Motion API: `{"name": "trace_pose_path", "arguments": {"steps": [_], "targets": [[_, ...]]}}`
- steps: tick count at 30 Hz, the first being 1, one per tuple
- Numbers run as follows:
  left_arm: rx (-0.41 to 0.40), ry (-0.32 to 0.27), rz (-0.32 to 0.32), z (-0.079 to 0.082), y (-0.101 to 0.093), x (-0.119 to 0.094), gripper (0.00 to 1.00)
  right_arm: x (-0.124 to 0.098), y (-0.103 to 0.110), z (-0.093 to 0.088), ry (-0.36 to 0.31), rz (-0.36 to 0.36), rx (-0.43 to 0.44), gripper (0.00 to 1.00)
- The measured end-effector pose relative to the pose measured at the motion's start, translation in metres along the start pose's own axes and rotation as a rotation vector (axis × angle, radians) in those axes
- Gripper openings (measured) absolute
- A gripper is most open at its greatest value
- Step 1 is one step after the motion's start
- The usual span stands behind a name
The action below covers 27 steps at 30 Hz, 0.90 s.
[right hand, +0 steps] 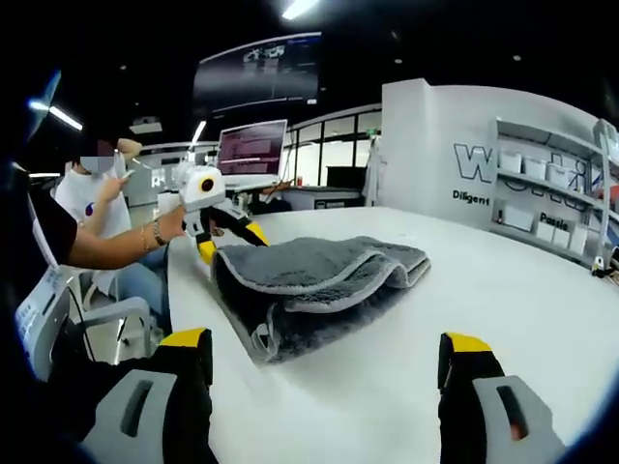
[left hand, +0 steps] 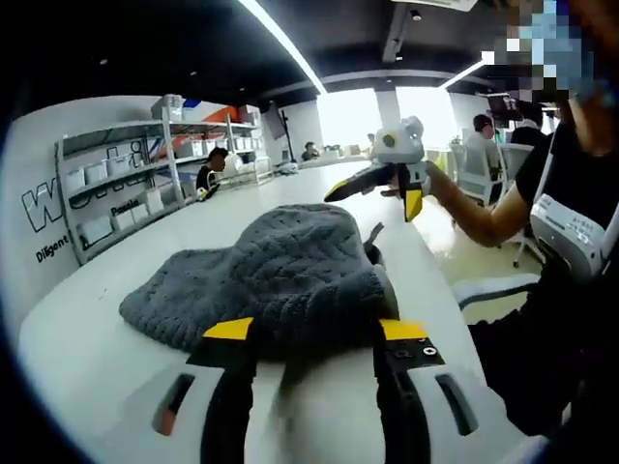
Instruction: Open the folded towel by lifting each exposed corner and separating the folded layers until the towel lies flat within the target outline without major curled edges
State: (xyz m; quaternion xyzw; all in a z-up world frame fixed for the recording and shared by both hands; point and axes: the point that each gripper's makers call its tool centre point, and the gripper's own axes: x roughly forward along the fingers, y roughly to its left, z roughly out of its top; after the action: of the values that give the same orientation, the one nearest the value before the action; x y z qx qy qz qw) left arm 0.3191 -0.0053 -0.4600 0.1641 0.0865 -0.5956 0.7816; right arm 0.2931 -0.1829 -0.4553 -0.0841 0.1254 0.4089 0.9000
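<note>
Left claw [left hand: 314, 333], black with yellow tips, jaws pressed into near edge of grey knitted-texture folded towel [left hand: 266, 285], on white bench [left hand: 87, 329].
Jaws set apart either side of towel's near fold; whether actually clamped on cloth: cannot tell. Towel bunched, several layers, resting on bench toward its near side; in right gripper view, towel [right hand: 314, 275] seen stacked in folds with pale hem showing. Right claw [right hand: 324, 353], jaws wide apart, nothing between, short of towel. Right claw in left gripper view [left hand: 387, 188] raised above bench beyond towel. Wall shelving with white bins [left hand: 116, 184] behind.
</note>
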Motion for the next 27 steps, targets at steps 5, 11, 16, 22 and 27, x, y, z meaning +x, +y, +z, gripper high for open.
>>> {"name": "trace_pose_path", "arguments": {"steps": [5,11,16,22,27], "targets": [[-0.033,-0.068,0.039,0.013,-0.003,-0.007,0.81,-0.001,0.001,-0.001,0.0,0.0,0.002,0.99],[-0.113,-0.072,0.092,0.012,-0.005,-0.016,0.99,-0.002,0.0,0.0,-0.004,-0.004,0.001,0.99],[-0.198,-0.126,0.196,0.014,0.004,-0.03,0.99,-0.001,0.002,0.0,-0.008,-0.004,0.002,0.99],[-0.255,-0.151,0.264,0.006,0.002,-0.04,0.99,-0.001,0.007,-0.002,-0.005,0.004,0.001,0.99],[-0.22,-0.111,0.312,-0.003,-0.004,-0.044,0.99,-0.002,0.011,-0.002,-0.01,0.016,-0.006,0.99]]}}
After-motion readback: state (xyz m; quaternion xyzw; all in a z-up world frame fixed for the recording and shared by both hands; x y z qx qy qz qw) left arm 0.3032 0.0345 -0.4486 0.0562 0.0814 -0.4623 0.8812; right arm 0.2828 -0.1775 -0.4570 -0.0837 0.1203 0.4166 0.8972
